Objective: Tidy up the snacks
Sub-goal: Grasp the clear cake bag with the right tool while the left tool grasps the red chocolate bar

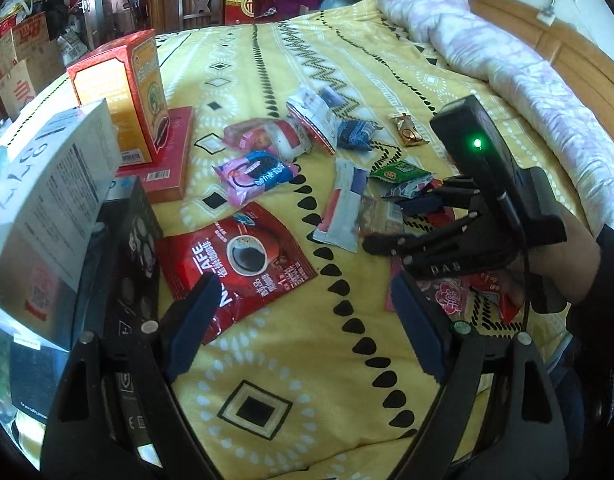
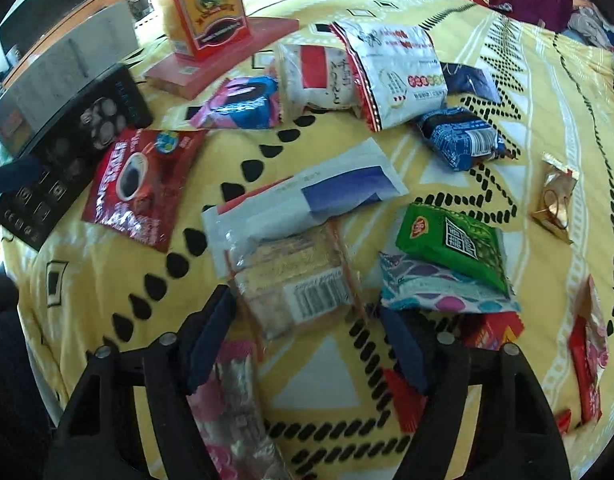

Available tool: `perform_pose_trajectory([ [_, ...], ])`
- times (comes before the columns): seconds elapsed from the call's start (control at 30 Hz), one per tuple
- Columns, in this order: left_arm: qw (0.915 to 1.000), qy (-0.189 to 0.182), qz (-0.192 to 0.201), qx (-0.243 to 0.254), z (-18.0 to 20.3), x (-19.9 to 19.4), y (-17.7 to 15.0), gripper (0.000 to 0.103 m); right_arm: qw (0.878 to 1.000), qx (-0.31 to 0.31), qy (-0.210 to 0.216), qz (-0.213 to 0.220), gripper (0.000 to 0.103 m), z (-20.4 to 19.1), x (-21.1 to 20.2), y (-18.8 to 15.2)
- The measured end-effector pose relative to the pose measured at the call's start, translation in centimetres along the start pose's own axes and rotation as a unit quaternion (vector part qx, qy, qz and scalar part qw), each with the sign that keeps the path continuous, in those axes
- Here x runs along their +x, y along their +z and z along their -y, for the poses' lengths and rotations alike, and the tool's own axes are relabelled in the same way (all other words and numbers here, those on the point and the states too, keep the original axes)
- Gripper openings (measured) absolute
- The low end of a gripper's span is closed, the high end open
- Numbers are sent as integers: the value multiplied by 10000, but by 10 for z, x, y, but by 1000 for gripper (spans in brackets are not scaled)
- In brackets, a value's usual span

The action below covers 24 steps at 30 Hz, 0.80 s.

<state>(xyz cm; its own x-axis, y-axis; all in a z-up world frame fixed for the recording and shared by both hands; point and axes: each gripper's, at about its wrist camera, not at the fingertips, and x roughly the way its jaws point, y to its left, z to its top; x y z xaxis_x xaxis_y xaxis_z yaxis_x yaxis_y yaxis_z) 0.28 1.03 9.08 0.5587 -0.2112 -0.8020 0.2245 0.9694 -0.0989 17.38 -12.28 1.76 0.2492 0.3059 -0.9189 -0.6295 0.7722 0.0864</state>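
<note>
Here, right gripper (image 2: 307,344) over clear snack packet (image 2: 295,280).

Yellow patterned bedspread (image 1: 347,360), rolled pink quilt (image 1: 487,40), wooden headboard (image 1: 567,52), stacked cardboard boxes (image 1: 23,56)

A bed with a yellow patterned cover (image 1: 307,360) is seen; snack packets (image 2: 291,276), a red coffee sachet (image 1: 243,264), boxes (image 1: 163,160) and a rolled quilt (image 1: 507,52) are laid on it.

Yellow bedspread (image 2: 427,12) with black teardrop pattern; red coffee sachet (image 2: 135,184); green packet (image 2: 451,240).
</note>
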Motion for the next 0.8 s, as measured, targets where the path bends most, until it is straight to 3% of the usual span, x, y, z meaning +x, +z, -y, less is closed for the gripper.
perform_pose_trajectory([
  [0.1,9999,-83,-30,76,7,1,-2,87,9997,232,-20,125,54,5,-10,-3],
  [0.2,9998,-175,-83,92,12,3,-5,87,9966,661,38,481,51,16,-36,-16],
  [0.37,9996,-160,-201,72,15,10,-11,87,9796,1626,121,1172,50,36,-91,-59],
  [0.5,9998,20,-184,120,13,18,-5,87,9586,2328,346,1605,50,36,-121,-100],
  [0.6,9997,107,-213,70,9,28,4,87,9528,2444,426,1747,50,24,-131,-118],
  [0.67,9992,-127,-351,157,14,32,8,86,9547,2381,337,1754,50,15,-135,-127],
  [0.8,9950,-327,-438,838,46,37,6,86,9583,2328,306,1627,50,11,-134,-140],
])
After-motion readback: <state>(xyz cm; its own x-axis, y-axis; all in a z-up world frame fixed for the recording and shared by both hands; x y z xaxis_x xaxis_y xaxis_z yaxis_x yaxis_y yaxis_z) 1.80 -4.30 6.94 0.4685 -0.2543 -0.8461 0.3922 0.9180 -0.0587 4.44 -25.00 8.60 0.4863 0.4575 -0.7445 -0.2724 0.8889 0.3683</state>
